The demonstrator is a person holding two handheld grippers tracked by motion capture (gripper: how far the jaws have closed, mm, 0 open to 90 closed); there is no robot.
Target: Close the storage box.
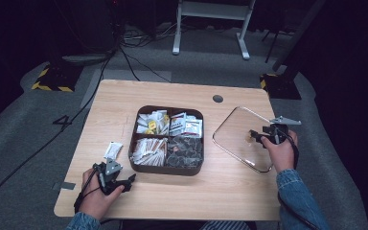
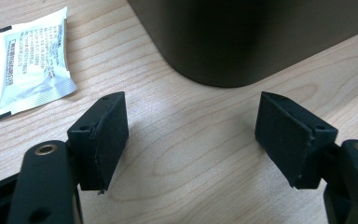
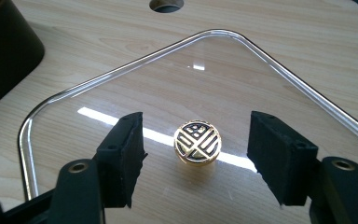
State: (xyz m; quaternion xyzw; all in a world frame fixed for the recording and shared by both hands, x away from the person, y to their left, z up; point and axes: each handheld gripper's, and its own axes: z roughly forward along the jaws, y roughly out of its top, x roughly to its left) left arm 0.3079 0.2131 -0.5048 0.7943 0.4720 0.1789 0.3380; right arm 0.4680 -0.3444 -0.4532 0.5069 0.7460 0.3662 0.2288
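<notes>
Blue denim sleeves (image 1: 294, 191) at both wrists; black tongs (image 2: 191, 140) with blocky matte pads (image 2: 105, 135), brass-ringed screw holes, grey three-cornered plates (image 1: 112, 166), black cables trailing.

High view dim, room black toward 12 o'clock, table (image 1: 182, 191) moderately lit from overhead. Glass lid (image 3: 121, 93) shows white glare streak from 9 toward 3 o'clock. Gripper views brighter, sharp; soft shadows under jaws; slight edge distortion.

On the counter (image 1: 230, 191), a four-compartment tray (image 1: 166, 170) full of packets sits at centre. A lone sachet (image 1: 112, 150) lies at its 9 o'clock, just beside it. The lid (image 1: 239, 139) lies flat at the tray's 3 o'clock, its knob (image 3: 197, 141) on top.
</notes>
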